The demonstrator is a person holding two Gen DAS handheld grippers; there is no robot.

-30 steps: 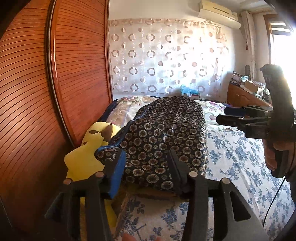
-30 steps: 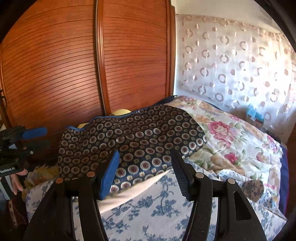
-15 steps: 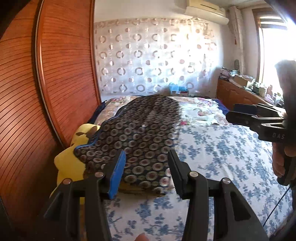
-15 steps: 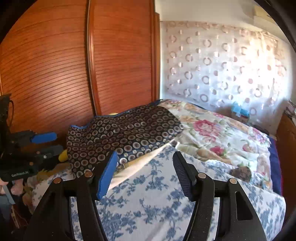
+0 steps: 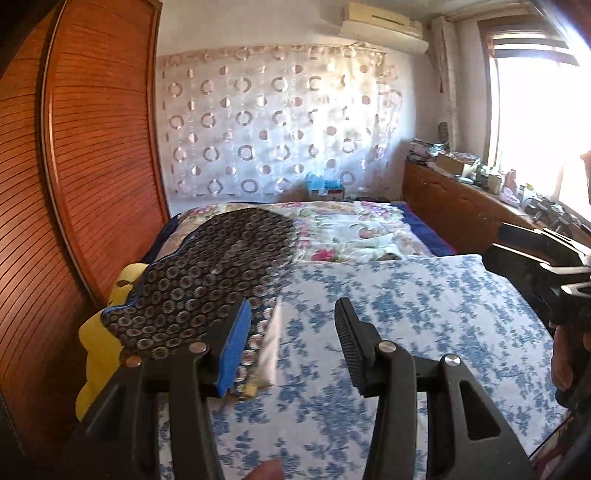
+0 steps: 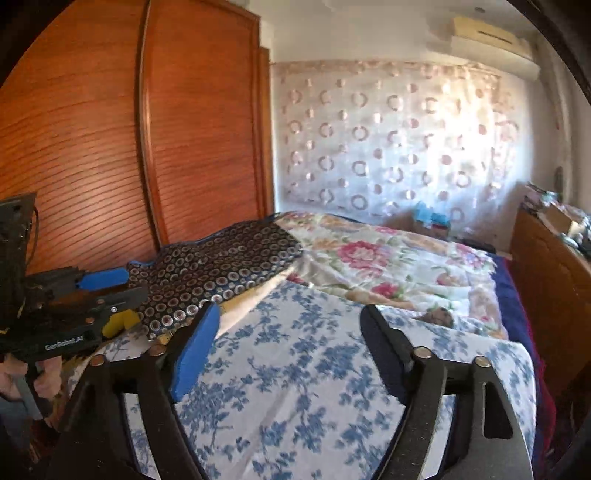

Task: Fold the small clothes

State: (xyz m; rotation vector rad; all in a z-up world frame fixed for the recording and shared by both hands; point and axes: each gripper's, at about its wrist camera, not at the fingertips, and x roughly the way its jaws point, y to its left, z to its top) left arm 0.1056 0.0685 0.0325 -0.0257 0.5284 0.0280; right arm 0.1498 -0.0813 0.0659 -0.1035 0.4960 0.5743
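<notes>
On the left side of the bed (image 5: 424,306), against the wooden wardrobe (image 5: 92,166), lies the one garment I can count — a dark garment with ring print (image 5: 207,280), spread flat with one edge over the blue-flowered sheet (image 6: 314,387) and the rest over a yellow cloth (image 5: 99,347); I judge it is laid out flat so that its edges can be picked up for a fold, which is not yet begun.

The left gripper (image 5: 291,343) stands with its jaws partly apart and nothing between the pads; its blue pad is just beside the garment's near edge, not on it. The right gripper (image 6: 288,336) has just been opening; its jaws now stand wide over bare sheet — no cloth between them — well clear of the garment. I take this as both tools held free for an approach to the hem.

Count: two grippers, each in one hand; one patterned garment; one yellow cloth beneath it; one flowered quilt (image 6: 399,258) at the far end of the bed; one circle-print curtain (image 5: 277,125); one air conditioner (image 5: 384,26).
</notes>
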